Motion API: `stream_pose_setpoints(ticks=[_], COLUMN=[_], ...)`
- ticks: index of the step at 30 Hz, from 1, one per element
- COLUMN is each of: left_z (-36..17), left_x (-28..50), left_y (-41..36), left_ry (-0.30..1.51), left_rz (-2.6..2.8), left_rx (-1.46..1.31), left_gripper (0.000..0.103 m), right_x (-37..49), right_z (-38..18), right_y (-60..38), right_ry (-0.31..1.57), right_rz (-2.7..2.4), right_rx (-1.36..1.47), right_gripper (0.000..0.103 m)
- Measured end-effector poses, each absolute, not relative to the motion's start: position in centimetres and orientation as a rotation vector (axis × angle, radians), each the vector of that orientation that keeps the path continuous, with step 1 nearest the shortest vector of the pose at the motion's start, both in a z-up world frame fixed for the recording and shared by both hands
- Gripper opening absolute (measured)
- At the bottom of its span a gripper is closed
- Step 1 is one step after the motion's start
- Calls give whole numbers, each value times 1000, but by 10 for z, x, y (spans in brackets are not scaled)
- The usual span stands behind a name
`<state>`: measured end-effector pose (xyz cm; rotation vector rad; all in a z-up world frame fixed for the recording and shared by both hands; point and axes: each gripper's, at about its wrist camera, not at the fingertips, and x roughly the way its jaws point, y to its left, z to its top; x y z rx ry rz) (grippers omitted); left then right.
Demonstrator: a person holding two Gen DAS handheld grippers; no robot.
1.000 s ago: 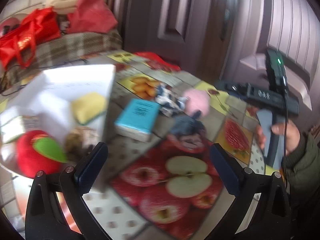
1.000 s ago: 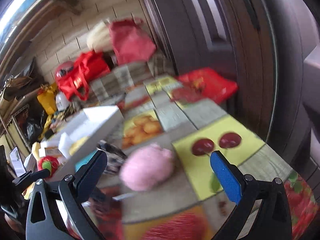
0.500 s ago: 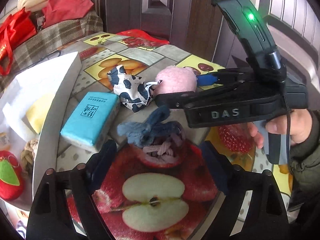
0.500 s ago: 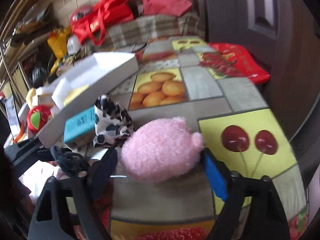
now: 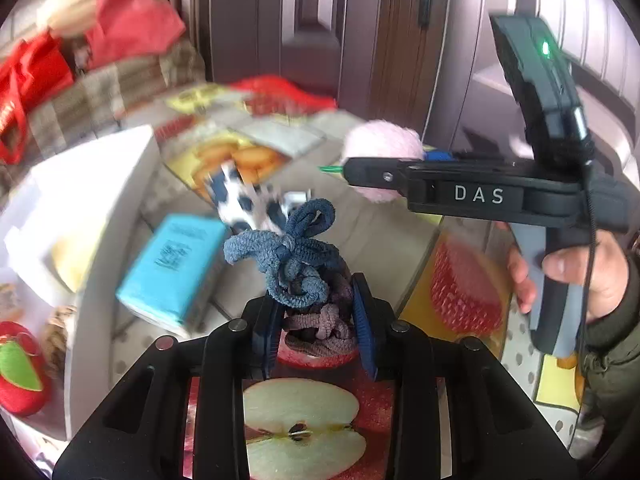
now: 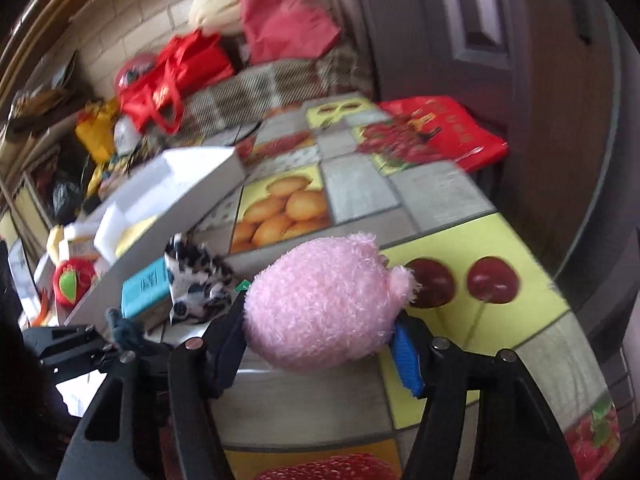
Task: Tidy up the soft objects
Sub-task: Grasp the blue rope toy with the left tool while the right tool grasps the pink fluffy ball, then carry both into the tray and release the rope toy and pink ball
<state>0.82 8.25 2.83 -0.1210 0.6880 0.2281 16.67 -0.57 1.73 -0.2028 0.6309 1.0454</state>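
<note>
Both pickups look made: the left gripper (image 5: 316,320) is clamped on the hair-tie bundle (image 5: 298,268), and the right gripper's (image 6: 320,340) jaws are closing around the pink plush (image 6: 324,300). The white box (image 6: 188,188) already holds a yellow sponge (image 5: 74,256) and red plush apple (image 5: 18,368). The cow-print cloth (image 6: 196,280) and blue tissue pack (image 5: 176,268) remain on the worktop (image 6: 452,196).

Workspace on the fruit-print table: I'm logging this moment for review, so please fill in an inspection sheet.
Surface: table under a fruit-print cloth.
Job's things: bundle of hair ties, blue and mauve; pink plush; cow-print cloth lying loose; red plush apple in the white box.
Clutter: turquoise tissue pack beside the box; red bag at the far table edge.
Grippers: left gripper shut on the hair ties; right gripper closing, pads against the plush's sides.
Cables: one black cable along the right gripper's handle.
Surroundings: dark panelled door, red bags on a checked seat, brick wall.
</note>
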Motion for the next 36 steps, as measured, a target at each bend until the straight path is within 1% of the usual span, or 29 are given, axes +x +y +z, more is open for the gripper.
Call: stream_pose_setpoints(ticks=[7,10,15,31,36], left_z=[53,57,59,58,58], left_x=[-35,-48,-65,-124,-135], left_y=[76,78,96,156,175], left_ry=[436,384,355,295,285], left_rz=[346,403,473,653,708], left_rx=[-71,-37,-27,-74,-94], left_gripper=[31,31,31,31,31], right_x=[139,132,120,46,32], right_z=[37,39,38,35,32], right_y=[-33,-31,-21,27,47], right_ry=[401,384,382,242,235], right_rz=[981,991,1023,1155,1198], right_rx=[-135,-138,-160,-306,-331], right_gripper=[64,64,64,64,64])
